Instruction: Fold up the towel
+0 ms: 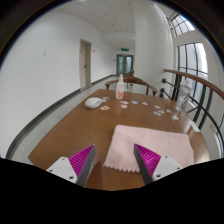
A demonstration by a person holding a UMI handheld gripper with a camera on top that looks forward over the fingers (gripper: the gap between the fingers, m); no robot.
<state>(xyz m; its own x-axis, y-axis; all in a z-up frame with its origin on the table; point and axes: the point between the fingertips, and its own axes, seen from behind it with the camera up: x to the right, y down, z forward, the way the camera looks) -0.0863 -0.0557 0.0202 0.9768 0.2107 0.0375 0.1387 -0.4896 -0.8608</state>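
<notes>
A pale pink towel [150, 146] lies flat on the brown wooden table [75, 135], its zigzag near edge just ahead of my fingers and toward the right one. My gripper [115, 160] hovers above the table's near edge. Its fingers stand wide apart with nothing between them. The left pad [80, 160] is over bare wood; the right pad [147, 157] overlaps the towel's near edge in view.
At the table's far end lie a white bundle [93, 102], a clear bottle with a pink cap [121, 88] and several small items [160, 110]. A railing [195, 85] and tall windows run along the right. A corridor with doors lies beyond.
</notes>
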